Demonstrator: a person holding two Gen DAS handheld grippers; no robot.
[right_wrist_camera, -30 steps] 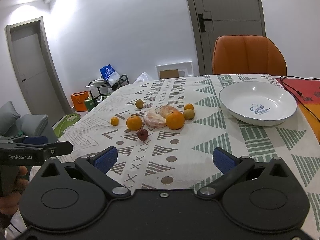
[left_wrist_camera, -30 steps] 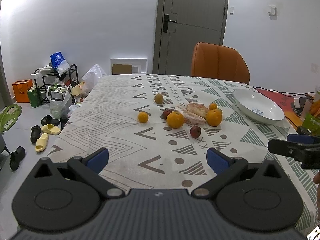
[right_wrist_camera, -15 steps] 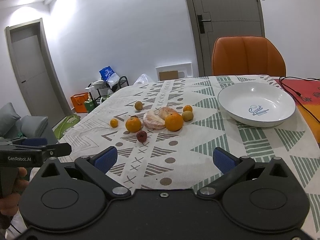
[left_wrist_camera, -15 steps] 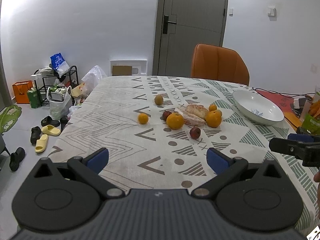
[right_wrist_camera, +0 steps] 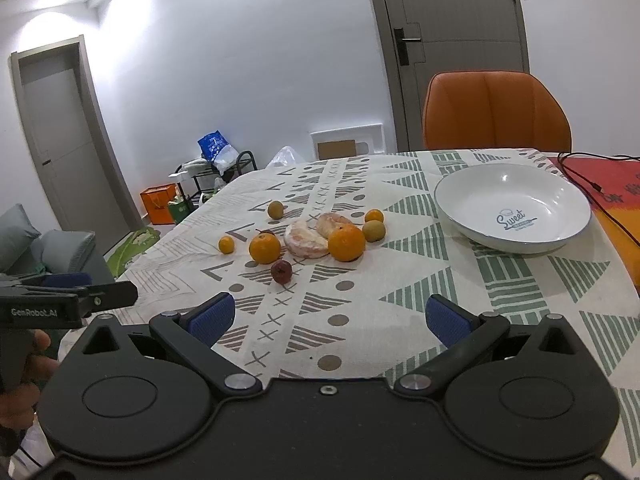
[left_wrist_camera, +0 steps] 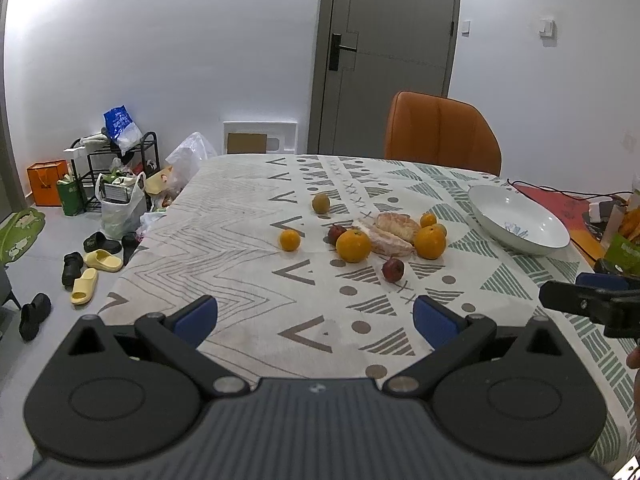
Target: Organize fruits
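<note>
Several fruits lie loose mid-table: two large oranges (left_wrist_camera: 353,245) (right_wrist_camera: 346,242), small oranges (left_wrist_camera: 289,239) (right_wrist_camera: 226,245), peeled pomelo pieces (left_wrist_camera: 394,229) (right_wrist_camera: 306,240), a dark red fruit (left_wrist_camera: 393,269) (right_wrist_camera: 281,271) and greenish-brown round fruits (left_wrist_camera: 321,203) (right_wrist_camera: 373,230). An empty white bowl (left_wrist_camera: 520,236) (right_wrist_camera: 452,196) stands to their right. My left gripper (left_wrist_camera: 315,316) is open and holds nothing, hovering over the near table edge. My right gripper (right_wrist_camera: 328,316) is open too, well short of the fruit.
An orange chair (left_wrist_camera: 442,134) stands behind the patterned tablecloth (left_wrist_camera: 224,240). A red mat with a cable (right_wrist_camera: 592,184) lies at the far right. Left of the table the floor holds shoes (left_wrist_camera: 96,260), bags and a rack (left_wrist_camera: 116,164). A hand (right_wrist_camera: 24,372) holds the other gripper.
Both views have drifted slightly back from the fruit and bowl. Both grippers stay open; no fruit has moved.
</note>
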